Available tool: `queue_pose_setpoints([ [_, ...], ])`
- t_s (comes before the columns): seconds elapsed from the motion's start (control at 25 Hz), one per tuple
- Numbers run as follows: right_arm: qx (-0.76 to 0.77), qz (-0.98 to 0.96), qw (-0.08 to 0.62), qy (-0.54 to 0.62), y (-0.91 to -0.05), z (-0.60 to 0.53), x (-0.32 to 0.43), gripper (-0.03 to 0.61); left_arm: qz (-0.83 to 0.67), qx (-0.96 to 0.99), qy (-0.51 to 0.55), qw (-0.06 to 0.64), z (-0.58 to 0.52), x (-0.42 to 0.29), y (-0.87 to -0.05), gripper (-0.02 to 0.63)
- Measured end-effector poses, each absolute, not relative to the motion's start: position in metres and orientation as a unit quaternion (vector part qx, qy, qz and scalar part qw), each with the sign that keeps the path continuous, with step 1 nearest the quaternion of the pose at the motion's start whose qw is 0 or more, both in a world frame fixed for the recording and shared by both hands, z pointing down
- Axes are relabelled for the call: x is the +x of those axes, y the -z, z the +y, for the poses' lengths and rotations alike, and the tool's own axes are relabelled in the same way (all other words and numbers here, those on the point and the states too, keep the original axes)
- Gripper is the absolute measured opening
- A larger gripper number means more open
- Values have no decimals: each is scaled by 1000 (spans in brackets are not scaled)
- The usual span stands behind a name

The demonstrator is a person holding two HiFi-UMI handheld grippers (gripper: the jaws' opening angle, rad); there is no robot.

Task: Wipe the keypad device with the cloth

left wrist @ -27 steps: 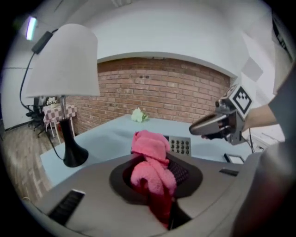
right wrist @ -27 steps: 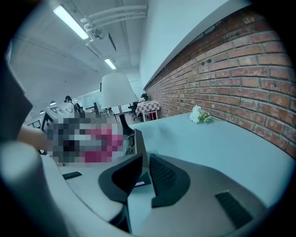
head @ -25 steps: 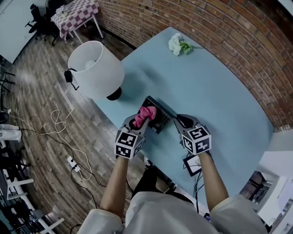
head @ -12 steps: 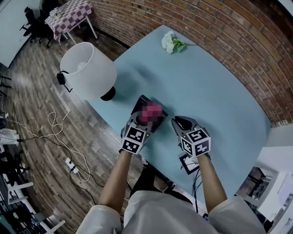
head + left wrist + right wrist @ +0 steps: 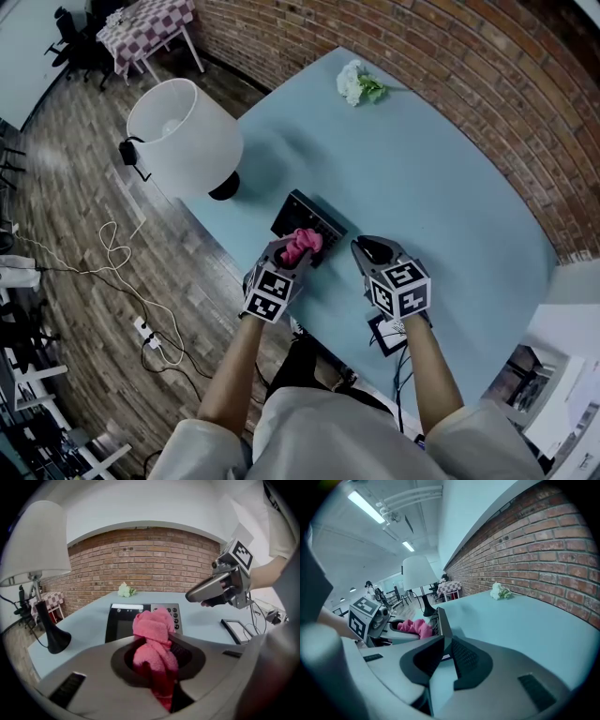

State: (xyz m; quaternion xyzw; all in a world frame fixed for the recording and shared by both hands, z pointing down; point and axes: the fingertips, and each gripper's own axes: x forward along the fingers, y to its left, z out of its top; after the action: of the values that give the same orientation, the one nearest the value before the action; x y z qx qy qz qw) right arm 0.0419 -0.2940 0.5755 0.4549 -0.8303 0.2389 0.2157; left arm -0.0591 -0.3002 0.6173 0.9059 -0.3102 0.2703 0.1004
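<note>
Left hand-held gripper (image 5: 298, 254) clamps pink cloth (image 5: 304, 240) at keypad device (image 5: 308, 217) on blue table (image 5: 422, 178) (brick wall (image 5: 450, 47) beyond).

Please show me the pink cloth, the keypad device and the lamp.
pink cloth (image 5: 151, 626): left gripper view, bunched upper fold.
keypad device (image 5: 303, 214): head view, dark top face.
lamp (image 5: 183, 141): head view, white shade.

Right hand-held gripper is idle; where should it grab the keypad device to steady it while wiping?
Probably its thin right edge, approached low from the right: the keypad device is a low slab, that edge faces the right hand-held gripper, and the cloth occupies the near side.
</note>
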Motion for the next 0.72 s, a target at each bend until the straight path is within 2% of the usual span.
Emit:
queue_pose_setpoints([
  [0.48, 458, -828, 218, -241, -576, -291, 43, 72, -323, 885, -294, 161, -270, -88, -668, 101],
  [0.72, 459, -828, 215, -238, -569, -288, 44, 72, -333, 884, -291, 152, -266, -93, -668, 95],
])
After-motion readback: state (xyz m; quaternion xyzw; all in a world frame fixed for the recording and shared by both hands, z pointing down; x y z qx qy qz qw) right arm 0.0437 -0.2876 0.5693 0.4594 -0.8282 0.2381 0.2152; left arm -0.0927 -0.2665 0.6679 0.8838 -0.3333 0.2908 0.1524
